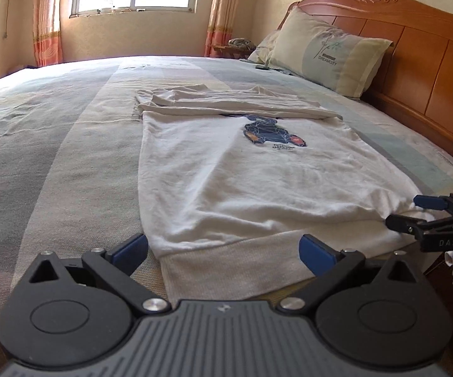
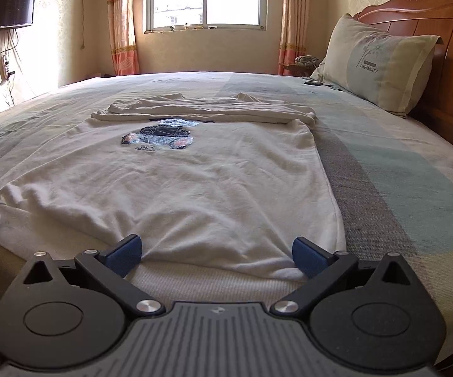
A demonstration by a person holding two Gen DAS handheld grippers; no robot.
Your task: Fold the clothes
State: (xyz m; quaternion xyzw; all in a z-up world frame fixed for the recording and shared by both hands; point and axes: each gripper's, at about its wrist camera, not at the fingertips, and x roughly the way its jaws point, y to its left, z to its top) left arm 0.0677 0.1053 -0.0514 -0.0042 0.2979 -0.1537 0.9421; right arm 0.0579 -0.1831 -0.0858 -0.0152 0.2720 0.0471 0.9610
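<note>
A white sweatshirt [image 1: 226,172] [image 2: 195,182] with a dark bear print [image 1: 270,132] lies flat on the bed, hem toward me. Its sleeves [image 1: 232,102] [image 2: 201,110] are folded across the chest. My left gripper [image 1: 224,251] is open, its blue pads either side of the ribbed hem [image 1: 226,270] near the left corner. My right gripper [image 2: 217,256] is open too, straddling the hem [image 2: 210,279] near the right corner. In the left wrist view the right gripper [image 1: 413,212] shows at the far right, with the shirt's corner between its fingers.
The striped bedspread [image 1: 53,157] [image 2: 399,172] stretches wide on both sides of the shirt. A pillow [image 1: 326,53] [image 2: 380,62] leans on the wooden headboard [image 1: 430,62] at the right. A small dark object [image 1: 262,67] lies near it. The bed's near edge is just under the grippers.
</note>
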